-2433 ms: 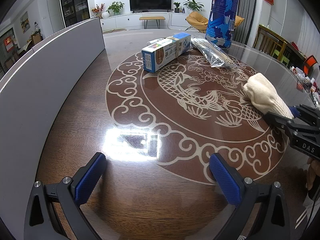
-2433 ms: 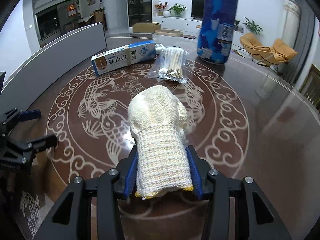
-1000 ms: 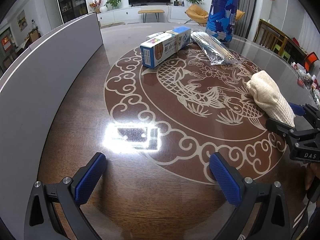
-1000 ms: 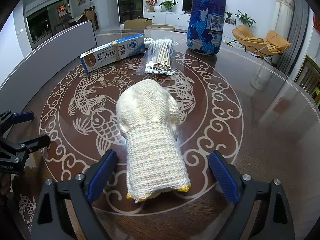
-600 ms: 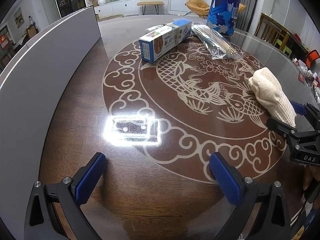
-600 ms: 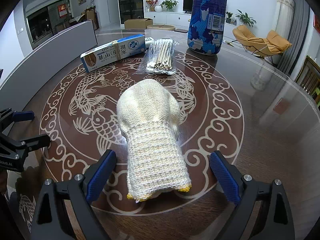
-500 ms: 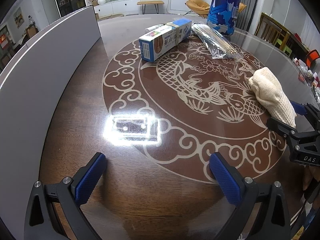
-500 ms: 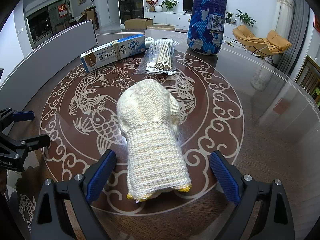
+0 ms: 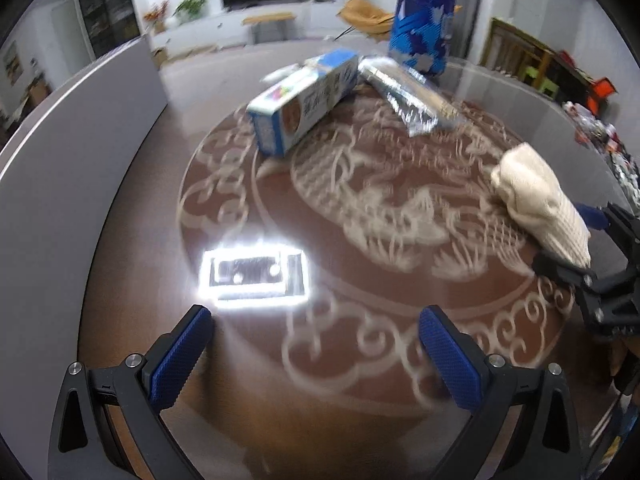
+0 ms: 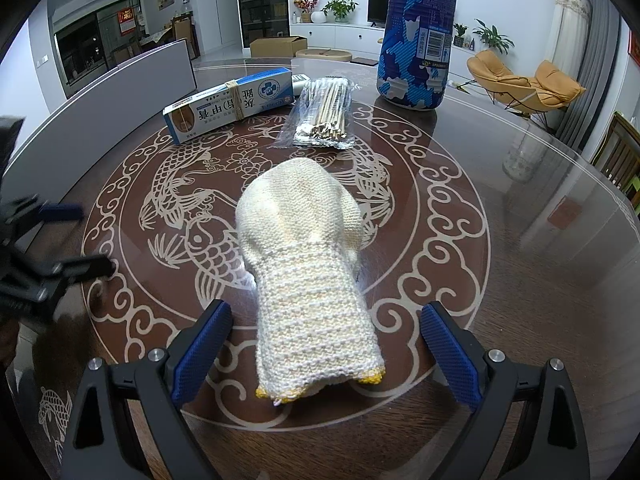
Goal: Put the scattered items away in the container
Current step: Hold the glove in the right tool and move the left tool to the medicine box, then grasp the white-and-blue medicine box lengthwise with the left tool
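Note:
A cream knitted glove [image 10: 308, 256] lies on the round brown table, its cuff between the open fingers of my right gripper [image 10: 326, 344], untouched. It also shows at the right of the left wrist view [image 9: 536, 200]. A blue-and-white box [image 10: 228, 104] and a clear bag of wooden sticks [image 10: 326, 116] lie farther back; both show in the left wrist view, the box [image 9: 304, 108] and the bag [image 9: 412, 100]. My left gripper [image 9: 312, 344] is open and empty over bare table. The grey container wall [image 9: 60, 176] stands along the left.
A tall blue patterned bottle [image 10: 420, 32] stands behind the bag of sticks. The grey container wall [image 10: 104, 104] curves along the table's left side. A lamp glare [image 9: 254, 272] shines on the table in front of my left gripper.
My right gripper opened and let go of the glove's cuff, which now lies on the table. My left gripper is now moving forward toward the box, blurring its view.

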Action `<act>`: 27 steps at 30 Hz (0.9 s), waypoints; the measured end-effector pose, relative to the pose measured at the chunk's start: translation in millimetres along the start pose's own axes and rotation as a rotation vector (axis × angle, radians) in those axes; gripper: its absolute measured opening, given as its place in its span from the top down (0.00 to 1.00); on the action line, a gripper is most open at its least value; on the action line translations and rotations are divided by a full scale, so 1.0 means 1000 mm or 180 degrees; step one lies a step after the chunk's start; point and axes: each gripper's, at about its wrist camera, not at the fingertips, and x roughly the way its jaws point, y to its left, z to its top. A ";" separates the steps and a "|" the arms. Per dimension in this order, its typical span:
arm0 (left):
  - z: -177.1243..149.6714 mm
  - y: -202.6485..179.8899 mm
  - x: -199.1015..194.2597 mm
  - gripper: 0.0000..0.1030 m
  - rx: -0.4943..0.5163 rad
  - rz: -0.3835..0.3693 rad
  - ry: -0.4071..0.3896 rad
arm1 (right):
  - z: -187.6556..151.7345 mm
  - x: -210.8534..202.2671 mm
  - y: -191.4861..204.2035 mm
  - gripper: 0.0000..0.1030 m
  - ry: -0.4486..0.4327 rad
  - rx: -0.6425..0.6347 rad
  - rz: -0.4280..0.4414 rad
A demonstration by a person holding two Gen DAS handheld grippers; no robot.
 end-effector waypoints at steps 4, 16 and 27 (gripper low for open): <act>0.028 0.009 0.017 0.00 0.0154 -0.0101 -0.0146 | 0.000 0.000 0.000 0.07 0.0000 0.0011 -0.0009; 0.077 0.016 0.045 0.00 0.0518 -0.0331 -0.0156 | 0.000 0.000 0.000 0.07 0.0001 0.0031 -0.0026; 0.093 0.015 0.053 0.00 0.0707 -0.0419 0.0029 | 0.000 -0.001 0.001 0.06 0.0001 0.0048 -0.0041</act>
